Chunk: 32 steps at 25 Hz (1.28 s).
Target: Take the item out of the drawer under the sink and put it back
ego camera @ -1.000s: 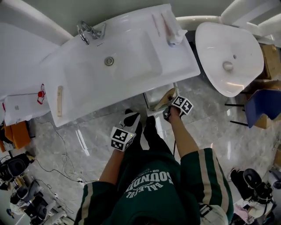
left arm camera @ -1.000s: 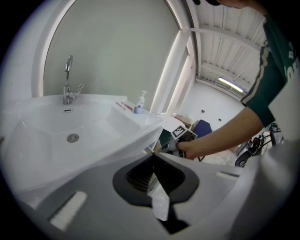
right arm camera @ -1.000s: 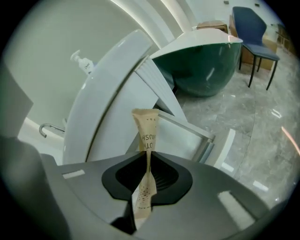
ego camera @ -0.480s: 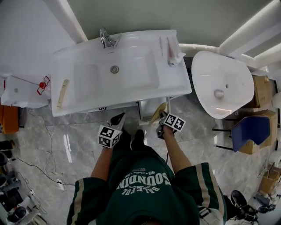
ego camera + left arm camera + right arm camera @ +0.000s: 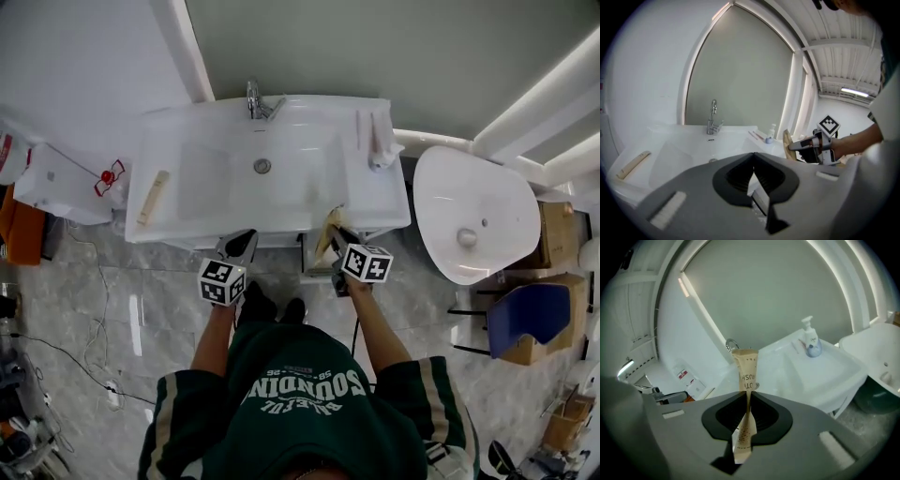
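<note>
A tan paper packet [image 5: 329,233] with printed letters [image 5: 746,373] stands upright between the jaws of my right gripper [image 5: 339,236], which is shut on its lower part [image 5: 747,405]. The packet is at the front edge of the white sink vanity [image 5: 187,220], right of the basin. Below it, the white drawer [image 5: 315,271] under the sink juts out open. My left gripper [image 5: 241,246] hangs before the vanity's front, left of the right one, jaws together and empty [image 5: 753,174]. From the left gripper view, the right gripper [image 5: 809,145] and the packet [image 5: 788,140] show at the right.
A faucet [image 5: 259,99] stands at the sink's back, a soap bottle [image 5: 379,156] at its right end and a wooden stick [image 5: 153,197] at its left. A white oval tub [image 5: 469,225] sits to the right, a white box [image 5: 56,183] to the left. Cables lie on the marble floor [image 5: 103,319].
The head view has swung so the sink sits square ahead. Both grippers came closer to the vanity's front edge. The packet stays in the right gripper.
</note>
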Each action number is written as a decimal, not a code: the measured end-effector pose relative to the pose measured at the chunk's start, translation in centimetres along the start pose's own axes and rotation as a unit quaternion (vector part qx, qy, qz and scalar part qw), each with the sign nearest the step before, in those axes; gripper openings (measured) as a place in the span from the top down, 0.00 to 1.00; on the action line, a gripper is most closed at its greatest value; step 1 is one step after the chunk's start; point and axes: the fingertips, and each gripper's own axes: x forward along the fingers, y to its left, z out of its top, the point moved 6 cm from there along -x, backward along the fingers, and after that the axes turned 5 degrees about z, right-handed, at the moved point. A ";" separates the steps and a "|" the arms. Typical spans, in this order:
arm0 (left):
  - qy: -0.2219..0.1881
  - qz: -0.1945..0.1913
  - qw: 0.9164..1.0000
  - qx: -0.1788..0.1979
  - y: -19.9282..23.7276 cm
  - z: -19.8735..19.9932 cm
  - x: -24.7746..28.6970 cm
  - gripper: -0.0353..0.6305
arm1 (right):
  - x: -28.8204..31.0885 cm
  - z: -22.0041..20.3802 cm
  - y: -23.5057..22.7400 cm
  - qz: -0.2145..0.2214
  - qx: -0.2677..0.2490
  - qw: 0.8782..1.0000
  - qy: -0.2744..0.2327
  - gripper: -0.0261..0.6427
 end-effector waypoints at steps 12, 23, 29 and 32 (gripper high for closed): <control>-0.079 0.034 0.996 0.012 3.0 6.1 -2.6 0.87 | -1.2 10.0 9.7 0.078 -0.146 0.980 -0.109 0.91; -0.093 0.025 0.995 0.012 3.1 7.7 -2.8 0.87 | -2.7 11.8 10.8 0.083 -0.147 0.975 -0.147 0.91; -0.080 0.012 0.997 0.012 2.5 6.8 -2.2 0.87 | -2.8 10.1 9.8 0.074 -0.142 0.979 -0.129 0.91; -0.073 0.004 0.997 0.012 2.1 6.5 -1.7 0.87 | -2.6 9.2 9.1 0.065 -0.145 0.981 -0.115 0.91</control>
